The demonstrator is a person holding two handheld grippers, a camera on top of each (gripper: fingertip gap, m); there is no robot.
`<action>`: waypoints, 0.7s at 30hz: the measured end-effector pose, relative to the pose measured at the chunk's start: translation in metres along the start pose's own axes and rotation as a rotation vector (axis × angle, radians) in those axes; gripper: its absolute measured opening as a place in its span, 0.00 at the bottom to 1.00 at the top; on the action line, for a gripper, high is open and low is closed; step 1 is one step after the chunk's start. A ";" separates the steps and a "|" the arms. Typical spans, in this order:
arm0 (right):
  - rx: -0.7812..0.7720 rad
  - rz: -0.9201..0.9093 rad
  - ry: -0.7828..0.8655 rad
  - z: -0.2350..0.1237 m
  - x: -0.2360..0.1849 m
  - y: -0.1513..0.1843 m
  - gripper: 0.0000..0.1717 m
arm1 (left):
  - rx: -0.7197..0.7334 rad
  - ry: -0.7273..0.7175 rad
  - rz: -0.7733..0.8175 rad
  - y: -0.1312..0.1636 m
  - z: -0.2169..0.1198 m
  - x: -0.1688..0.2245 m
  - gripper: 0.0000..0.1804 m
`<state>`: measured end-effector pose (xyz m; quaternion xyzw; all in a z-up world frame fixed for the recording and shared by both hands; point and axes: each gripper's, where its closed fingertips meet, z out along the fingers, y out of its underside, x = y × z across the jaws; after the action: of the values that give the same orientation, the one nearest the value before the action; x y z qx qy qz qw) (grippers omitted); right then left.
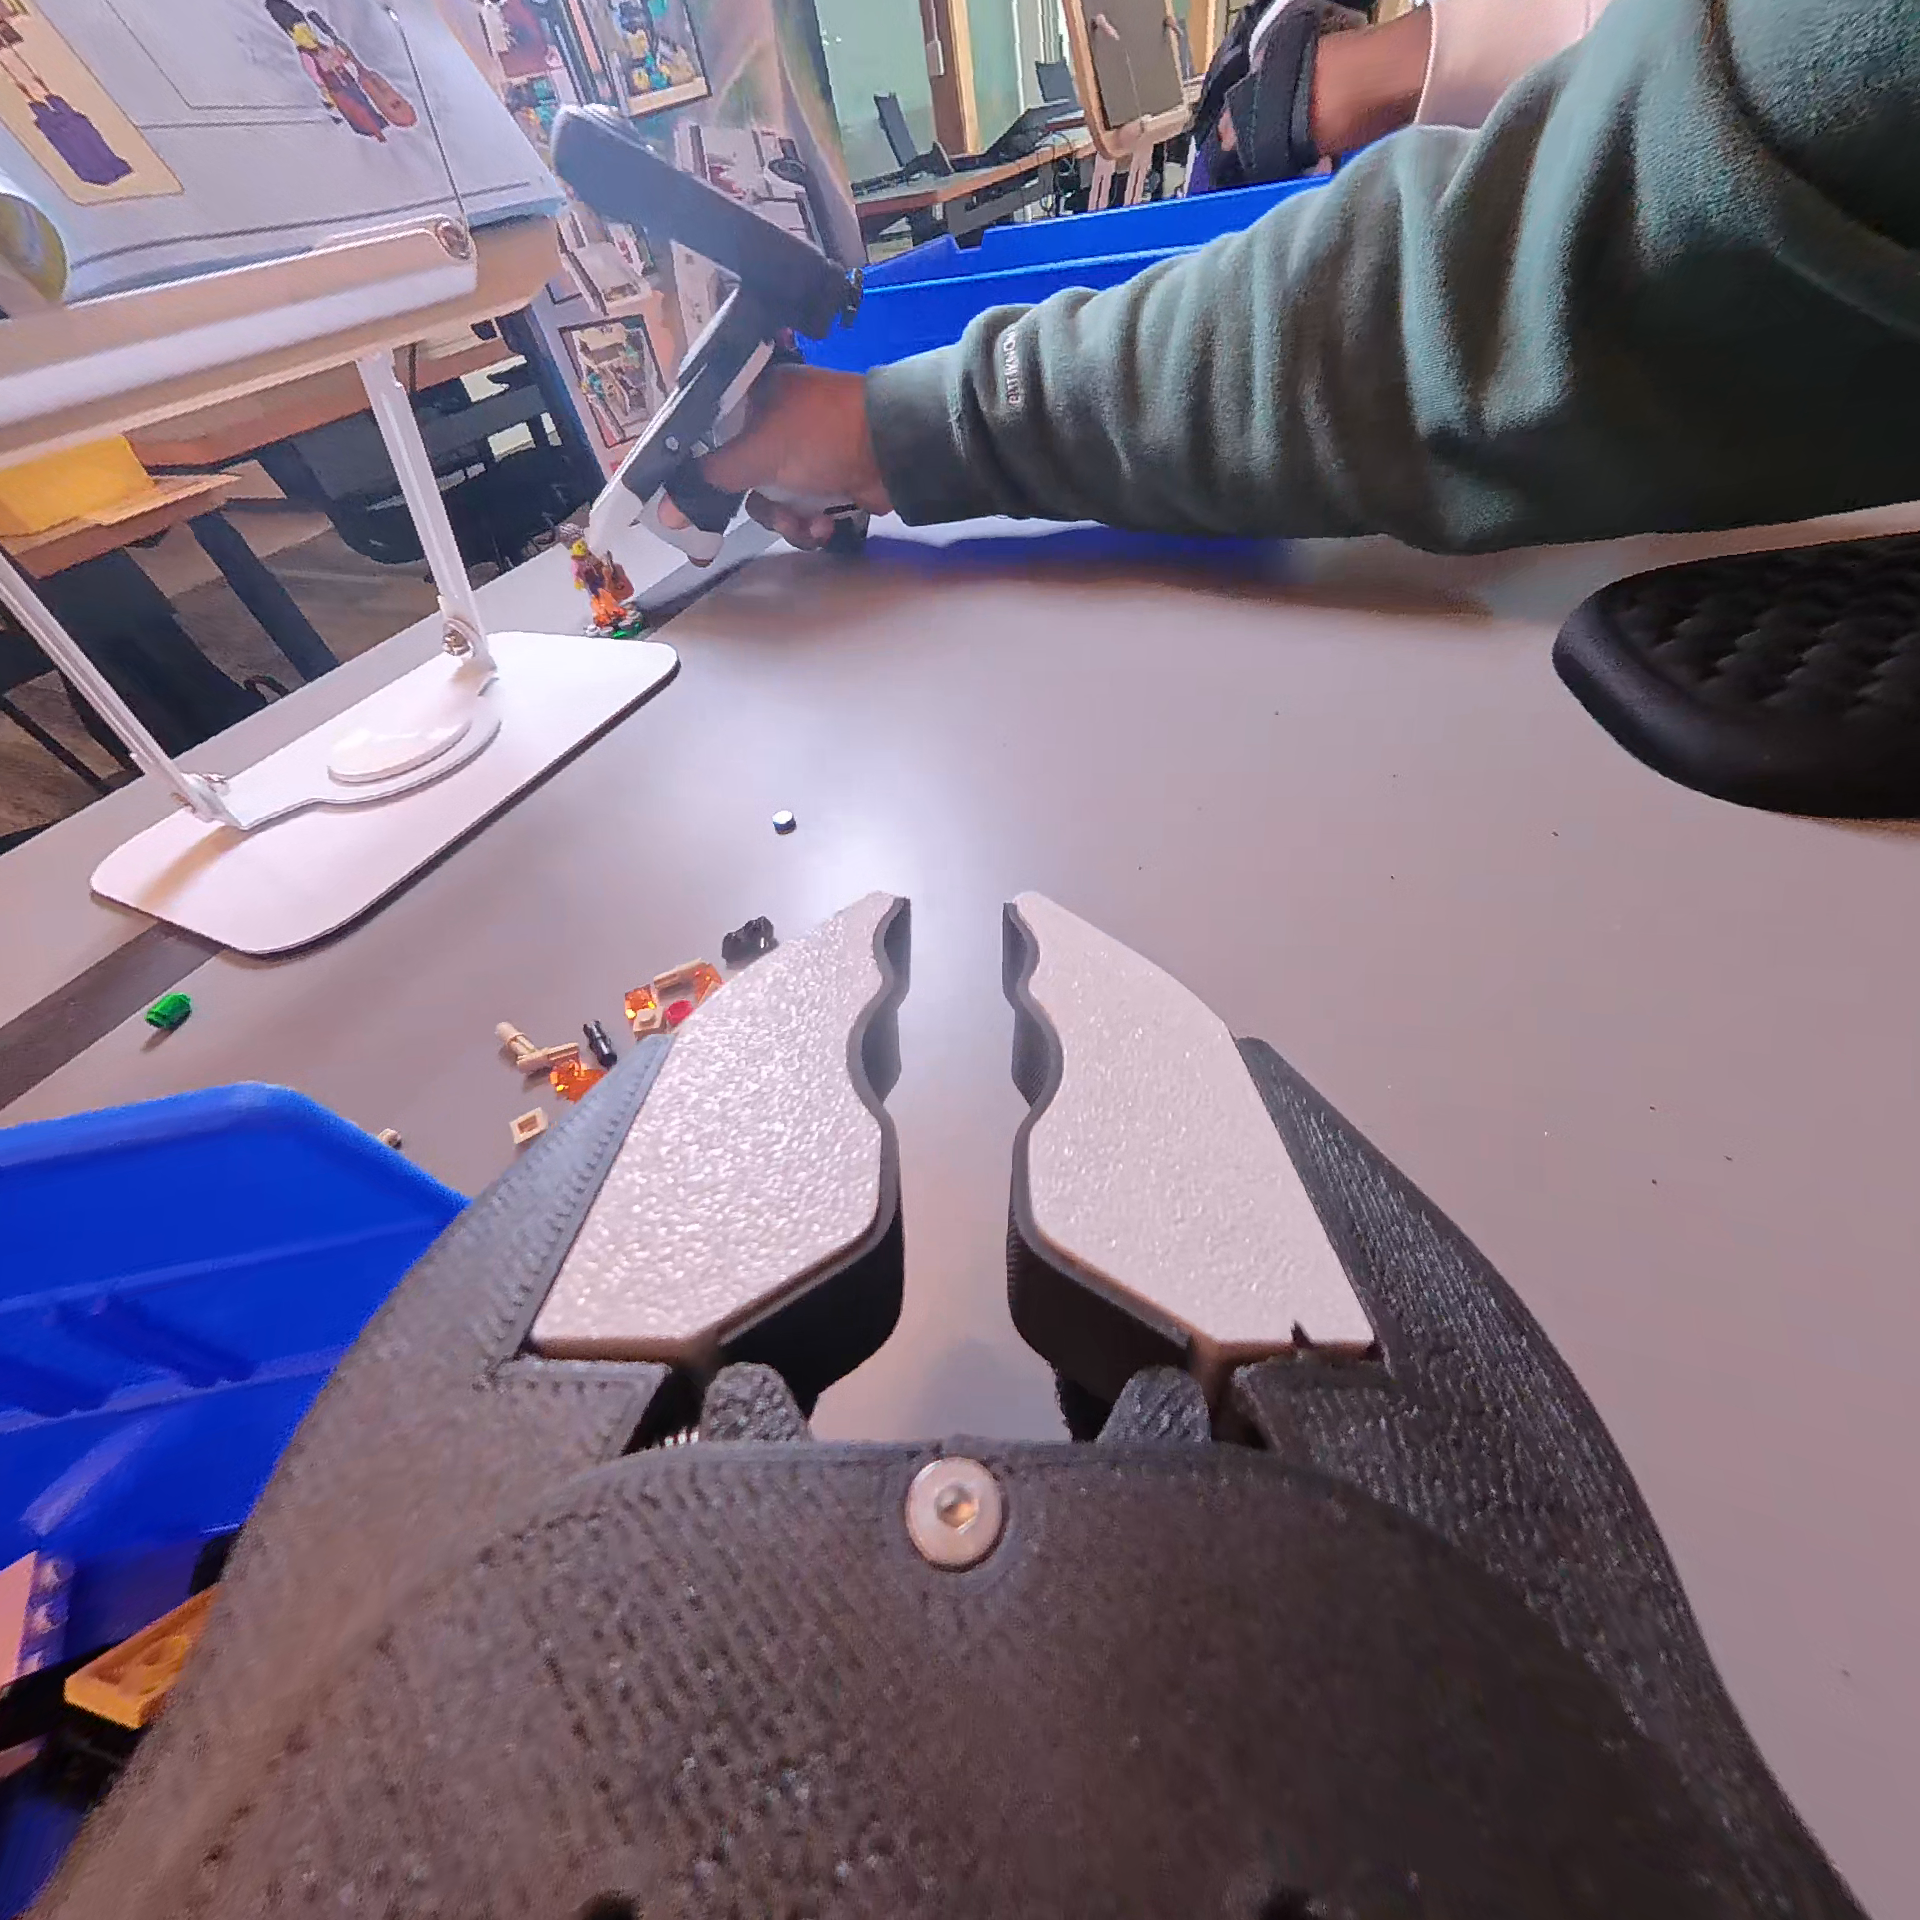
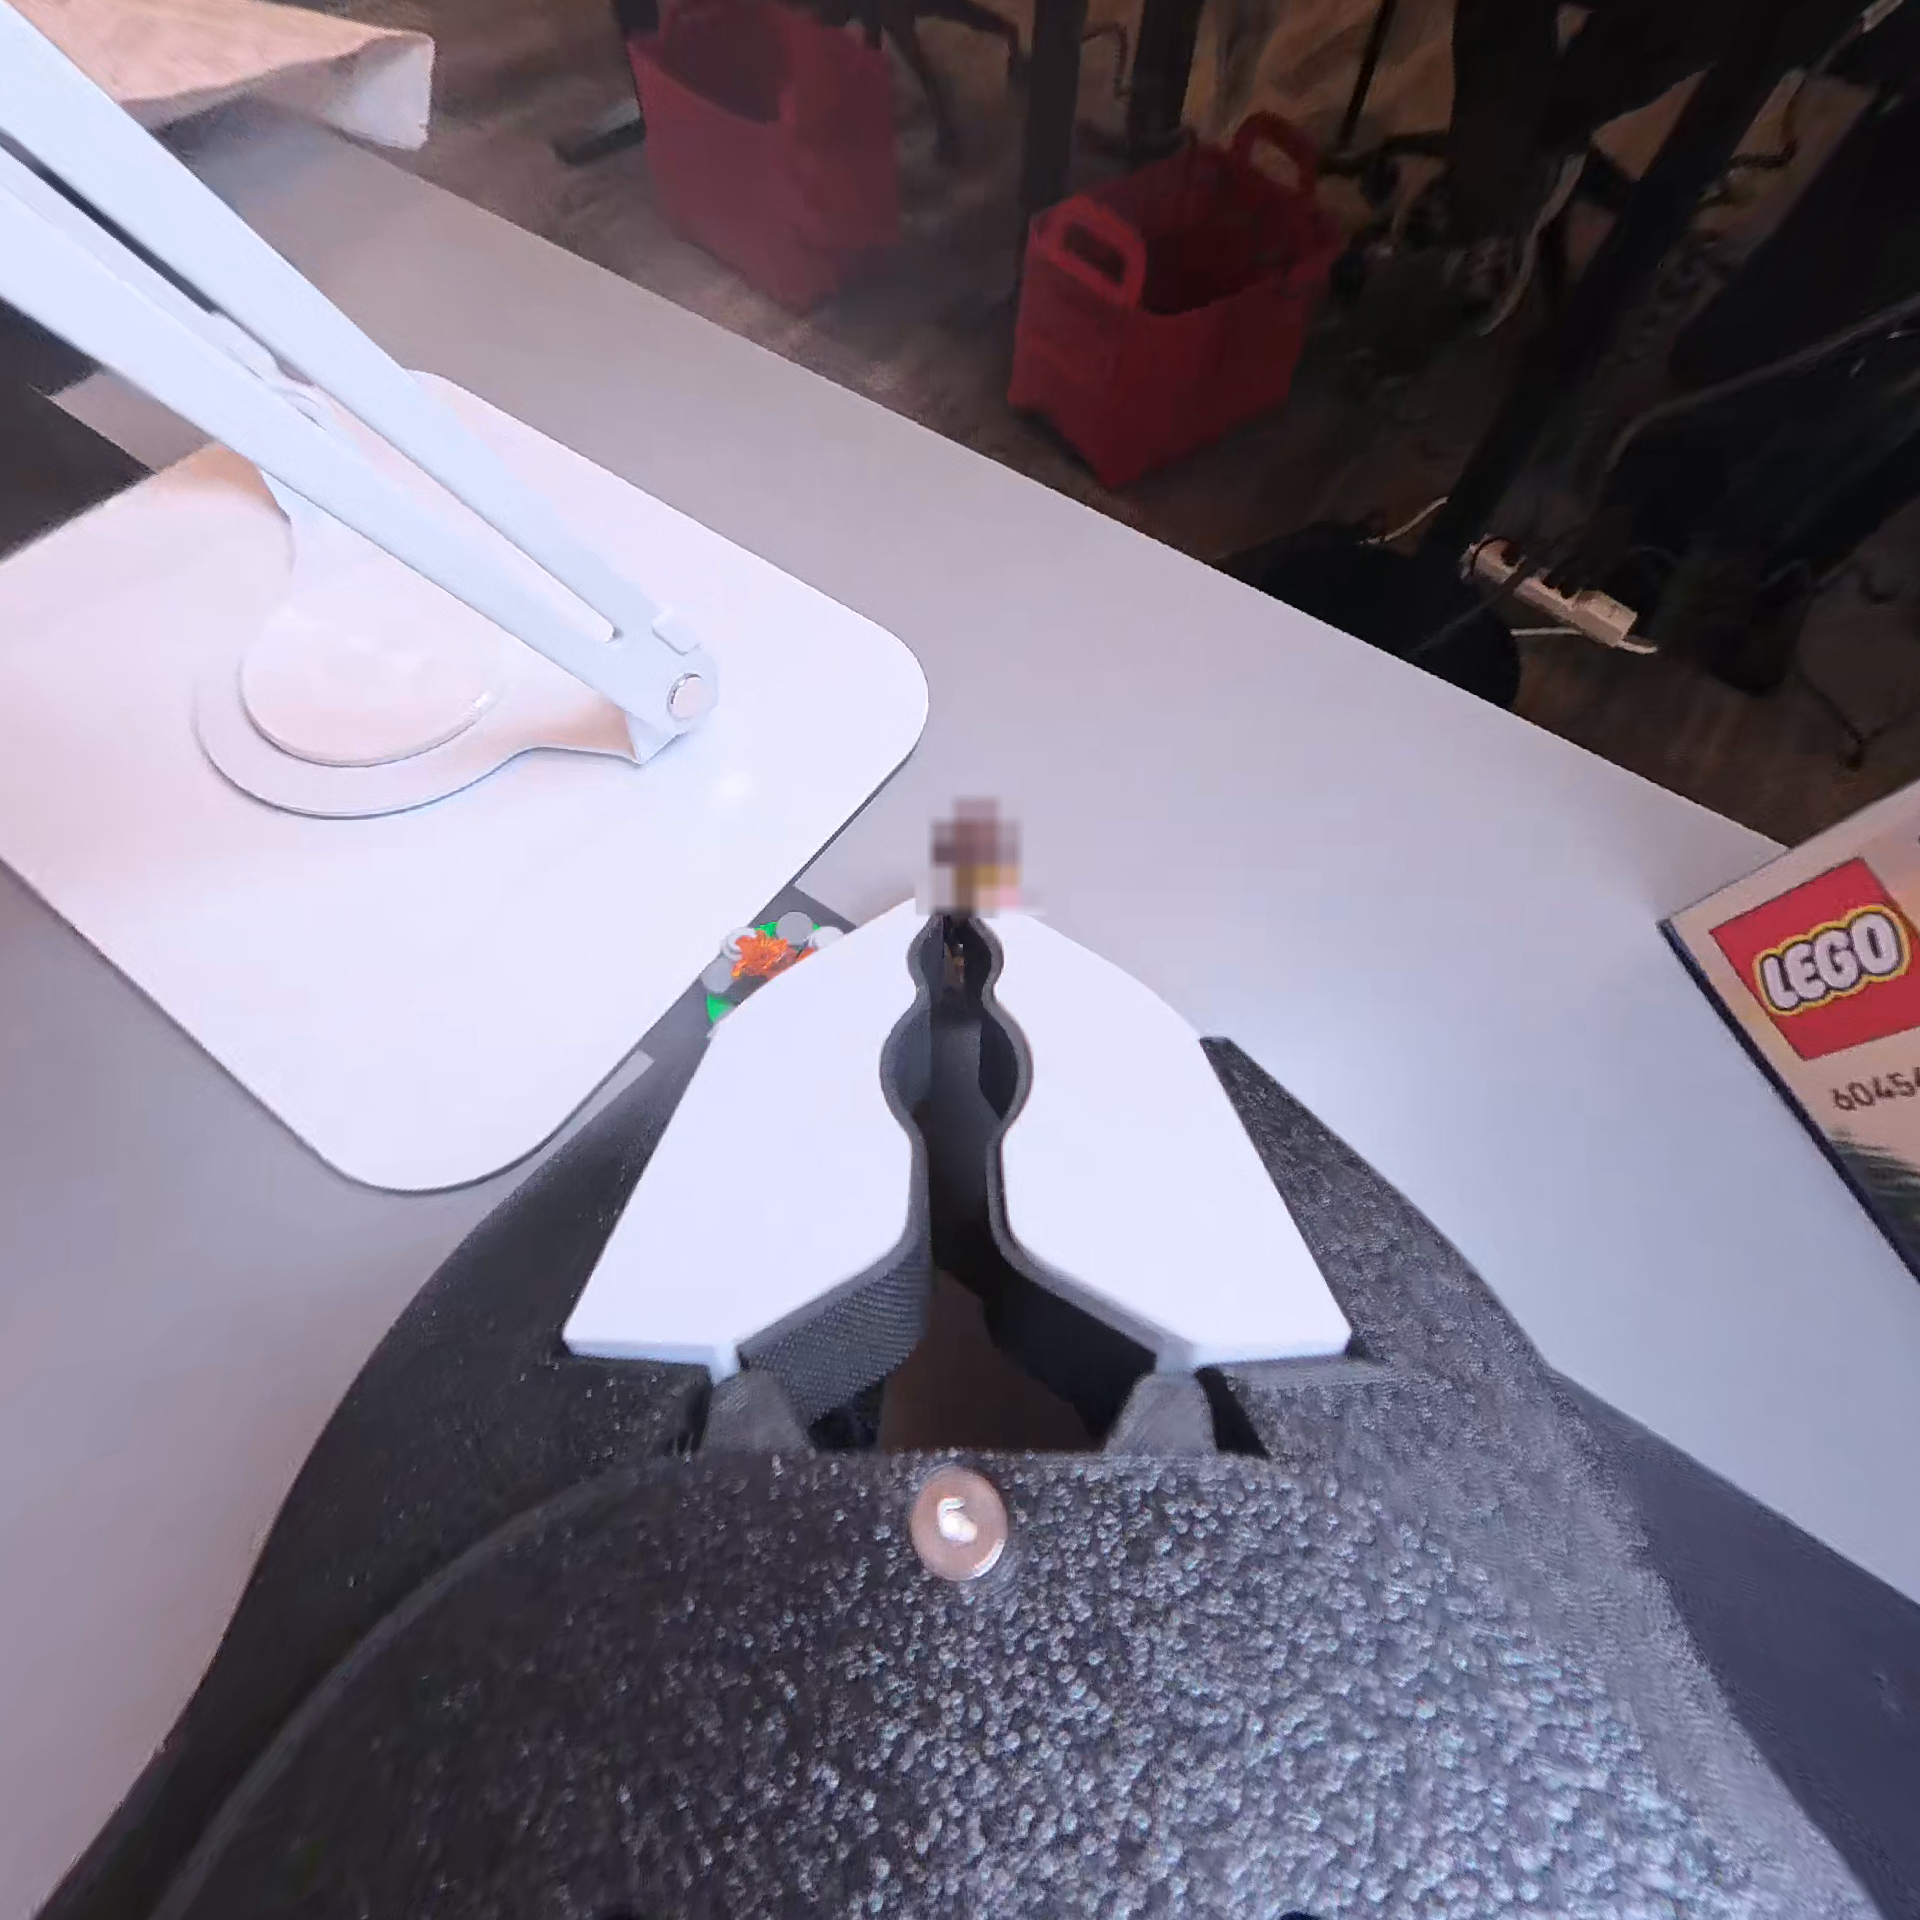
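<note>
Counting pieces: about ten small toy bricks (image 1: 634, 1023) lay loose on the grey counter (image 1: 1195, 831) left of the left tongs, amber, tan, black and one red among them
Strays: one green brick (image 1: 168, 1010) lay apart to the left; one small round blue-and-white stud (image 1: 784, 823) lay alone ahead of the tongs
Bins: two blue bins, one (image 1: 208, 1247) at the near left, one (image 1: 1039, 260) far behind the sleeve
Stand: one white stand (image 2: 468, 883) with a flat base and slanted arms, carrying a booklet (image 1: 260, 114)
Box: one printed box (image 2: 1818, 997) at the right edge of the counter
Minifigure: one toy minifigure (image 1: 594, 569) stood upright at the far end of the counter, just beside the stand's base corner
Round base: one green round plate (image 2: 764, 961) with grey studs and an amber piece lay just left of the right tongs' tips
Left tongs (image 1: 956, 925): released, low over bare counter, nothing between the fingers (image 1: 810, 1039)
Right tongs (image 2: 961, 935): clenched on the minifigure below its head, tilted steeply down
Hand (image 1: 800, 457): one hand gripped the right tongs' handle, the green sleeve (image 1: 1351, 364) stretched across the counter
Pad: one black mesh pad (image 1: 1766, 675) lay at the right
</note>
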<state>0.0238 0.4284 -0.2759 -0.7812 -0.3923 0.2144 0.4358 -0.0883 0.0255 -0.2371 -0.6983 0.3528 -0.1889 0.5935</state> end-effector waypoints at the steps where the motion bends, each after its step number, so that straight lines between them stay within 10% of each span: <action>1: 0.019 0.017 -0.008 -0.006 -0.003 0.000 0.02 | 0.002 0.002 0.002 -0.001 0.000 0.001 0.09; 21: 0.263 0.183 -1.051 -0.226 -0.329 0.016 0.02 | 0.113 0.164 -0.254 -0.068 0.048 0.018 0.17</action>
<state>-0.0141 0.0442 -0.1718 -0.5388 -0.4575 0.6600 0.2545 -0.0249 0.0496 -0.1851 -0.6849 0.2980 -0.3383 0.5724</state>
